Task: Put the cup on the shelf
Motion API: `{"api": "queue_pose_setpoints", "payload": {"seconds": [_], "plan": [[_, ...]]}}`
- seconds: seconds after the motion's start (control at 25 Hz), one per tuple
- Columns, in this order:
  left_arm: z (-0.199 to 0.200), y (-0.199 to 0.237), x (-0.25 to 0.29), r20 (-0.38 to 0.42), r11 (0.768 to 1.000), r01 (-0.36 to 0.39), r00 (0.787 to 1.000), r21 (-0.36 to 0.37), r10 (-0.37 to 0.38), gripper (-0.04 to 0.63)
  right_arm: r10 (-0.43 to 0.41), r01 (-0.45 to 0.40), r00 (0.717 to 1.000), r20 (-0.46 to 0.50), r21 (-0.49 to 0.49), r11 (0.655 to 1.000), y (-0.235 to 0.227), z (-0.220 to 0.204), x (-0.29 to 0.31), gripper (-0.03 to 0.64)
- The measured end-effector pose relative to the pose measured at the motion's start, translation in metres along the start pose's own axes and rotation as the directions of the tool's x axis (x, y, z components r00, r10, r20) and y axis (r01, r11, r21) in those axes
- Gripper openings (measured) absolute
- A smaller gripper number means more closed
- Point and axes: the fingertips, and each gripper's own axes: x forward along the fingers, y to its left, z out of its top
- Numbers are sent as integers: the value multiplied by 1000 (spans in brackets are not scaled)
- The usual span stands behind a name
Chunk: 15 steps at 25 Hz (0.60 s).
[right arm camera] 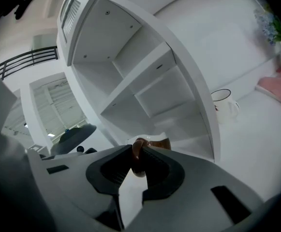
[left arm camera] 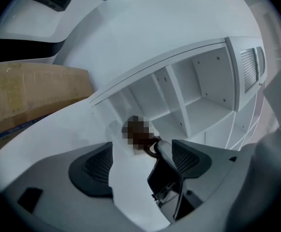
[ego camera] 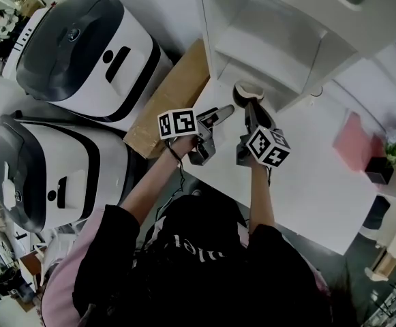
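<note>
The brown cup (ego camera: 247, 91) with a pale inside is at the mouth of the white shelf's (ego camera: 277, 44) lowest compartment. My right gripper (ego camera: 251, 112) is shut on the cup's handle (right arm camera: 137, 156); the cup's body (right arm camera: 160, 143) peeks out past the jaws, toward the shelf (right arm camera: 130, 76). I cannot tell whether the cup rests on a surface. My left gripper (ego camera: 219, 114) is just left of it, open and empty. In the left gripper view, the left gripper (left arm camera: 140, 162) points at the cup's handle (left arm camera: 153, 147), and the cup's body is under a mosaic patch.
Two large white-and-black appliances (ego camera: 88, 43) (ego camera: 44, 172) stand at the left, with a cardboard box (ego camera: 172, 92) between them and the shelf. A white mug (right arm camera: 222, 101) stands right of the shelf. A pink box (ego camera: 358, 142) and potted flowers (ego camera: 392, 152) are at the far right.
</note>
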Motion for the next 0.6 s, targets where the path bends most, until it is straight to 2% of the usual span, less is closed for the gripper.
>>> {"api": "queue_pose_setpoints", "payload": {"seconds": [0.16,0.28,0.4,0.6], "plan": [[-16,3,-11,-23,1000,-13,1000,7,13,394,-44,44,999,6,-2,999,-20,6,25,87],[-21,1,-19,-13,1000,-8,1000,-11,8,394,-75,75,997,2,-12,997,-33,10,39,87],[-20,0,-27,-7,1000,-13,1000,5,13,394,-97,97,995,-8,-19,995,-42,9,48,87],[-15,-3,-37,6,1000,-6,1000,14,6,394,-97,98,995,13,-49,994,-46,1,51,87]]}}
